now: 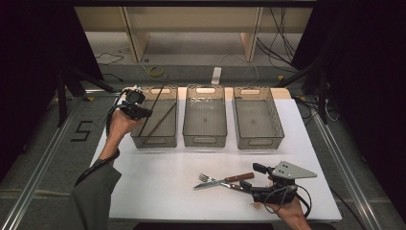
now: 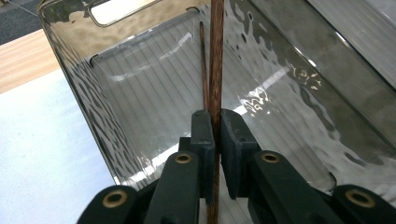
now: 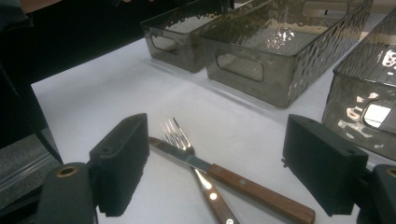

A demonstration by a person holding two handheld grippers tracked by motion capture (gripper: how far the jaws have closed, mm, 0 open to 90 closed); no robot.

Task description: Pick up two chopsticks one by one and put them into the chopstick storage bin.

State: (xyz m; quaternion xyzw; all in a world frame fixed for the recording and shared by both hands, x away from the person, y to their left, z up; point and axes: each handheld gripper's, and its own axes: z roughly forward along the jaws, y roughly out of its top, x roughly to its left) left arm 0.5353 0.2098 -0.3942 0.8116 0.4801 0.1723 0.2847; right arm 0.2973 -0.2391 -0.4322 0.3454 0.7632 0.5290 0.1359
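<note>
My left gripper (image 1: 136, 109) hovers over the left rim of the left clear bin (image 1: 154, 142). It is shut on a brown chopstick (image 2: 216, 65) that slants up across the bin (image 2: 93, 93). A second chopstick (image 2: 202, 70) lies inside on the bin's floor (image 1: 162, 120). At the table's front right, my right gripper (image 1: 252, 177) stands open. A wood-handled knife (image 3: 252, 189) crosses a fork (image 3: 177, 133) on the white table between its jaws, touching neither pad. The knife (image 1: 225, 181) and fork (image 1: 206, 177) lie just left of that gripper.
Two more clear bins, middle (image 1: 205, 140) and right (image 1: 258, 142), stand in a row beside the left one and hold nothing. The white table (image 1: 158, 182) drops off at its front and left edges. Cables and wooden legs lie beyond the far edge.
</note>
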